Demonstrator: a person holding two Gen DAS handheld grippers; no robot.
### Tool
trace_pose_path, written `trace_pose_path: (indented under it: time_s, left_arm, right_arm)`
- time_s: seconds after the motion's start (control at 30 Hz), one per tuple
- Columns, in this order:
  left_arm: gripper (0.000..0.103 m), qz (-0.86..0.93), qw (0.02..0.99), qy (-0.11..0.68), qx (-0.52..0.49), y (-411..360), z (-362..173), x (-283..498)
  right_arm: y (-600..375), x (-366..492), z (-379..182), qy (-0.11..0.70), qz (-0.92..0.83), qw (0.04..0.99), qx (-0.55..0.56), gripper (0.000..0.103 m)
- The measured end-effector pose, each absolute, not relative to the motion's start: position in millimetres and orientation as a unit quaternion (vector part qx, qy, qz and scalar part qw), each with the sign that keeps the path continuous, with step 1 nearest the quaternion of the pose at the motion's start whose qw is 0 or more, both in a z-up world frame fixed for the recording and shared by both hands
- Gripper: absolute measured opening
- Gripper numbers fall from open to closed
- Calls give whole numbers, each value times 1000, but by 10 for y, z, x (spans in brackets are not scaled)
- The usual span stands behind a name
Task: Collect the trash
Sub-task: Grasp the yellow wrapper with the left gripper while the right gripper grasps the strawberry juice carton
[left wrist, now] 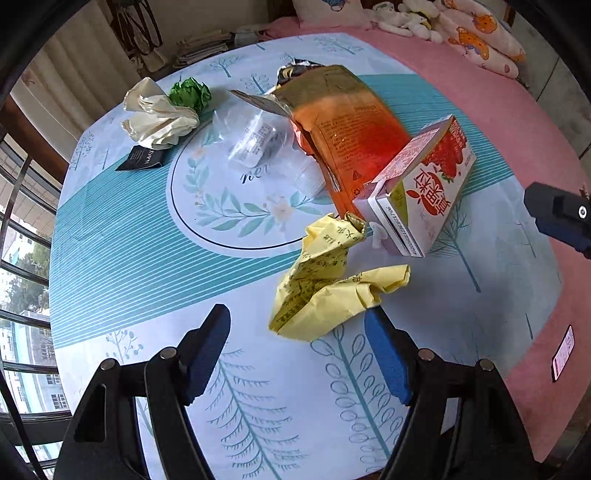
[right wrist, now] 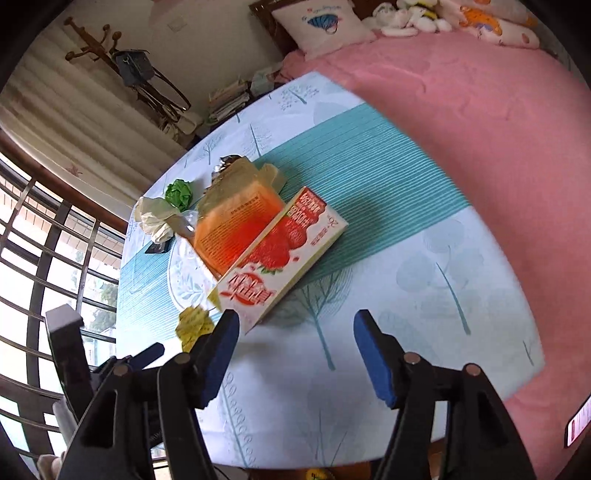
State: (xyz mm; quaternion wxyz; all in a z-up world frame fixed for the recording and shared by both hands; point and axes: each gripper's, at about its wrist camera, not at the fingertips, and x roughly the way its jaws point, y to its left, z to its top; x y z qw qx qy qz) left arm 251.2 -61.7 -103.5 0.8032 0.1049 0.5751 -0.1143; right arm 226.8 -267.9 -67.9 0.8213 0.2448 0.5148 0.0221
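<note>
Yellow crumpled printed paper (left wrist: 325, 291) | left claw (left wrist: 299, 354) agape, empty | right claw (right wrist: 295, 354) agape, empty

Tablecloth (left wrist: 122, 236): lying spread over the table, printed with pale trees and teal stripes.
Bed cover (right wrist: 480, 122): stretching pink beyond the table.
Cushion (right wrist: 321, 26): leaning at the bed's head.
Soft toys (left wrist: 406, 18): lying heaped nearby.
Coat stand (right wrist: 107, 40): carrying a dark bag.
Window bars (right wrist: 44, 258): letting daylight in.
</note>
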Motion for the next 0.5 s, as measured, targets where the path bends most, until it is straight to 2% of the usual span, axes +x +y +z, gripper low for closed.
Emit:
trace_pose_path:
  time_s: [0.33, 0.37, 0.4, 0.43, 0.5]
  left_arm:
    - [73, -83, 794, 597, 77, -744, -1262, 2849]
    - [68, -77, 794, 599, 69, -737, -1273, 2872]
    - [53, -73, 793, 601, 60, -729, -1283, 2892]
    - [49, -71, 791, 605, 49, -705, -1278, 2913]
    - [29, -58, 793, 606, 31, -671, -1259, 2931]
  right_arm:
    - [-2653, 2958, -971, 550, 47, 784, 283, 80]
    - [-2632, 3014, -1012, 557, 45, 779, 285, 80]
    - [-2622, 3067, -1051, 564, 43, 774, 286, 80]
    - [-2602, 3120, -1093, 572, 40, 768, 285, 80]
    - [-2559, 3182, -1141, 581, 39, 763, 281, 80]
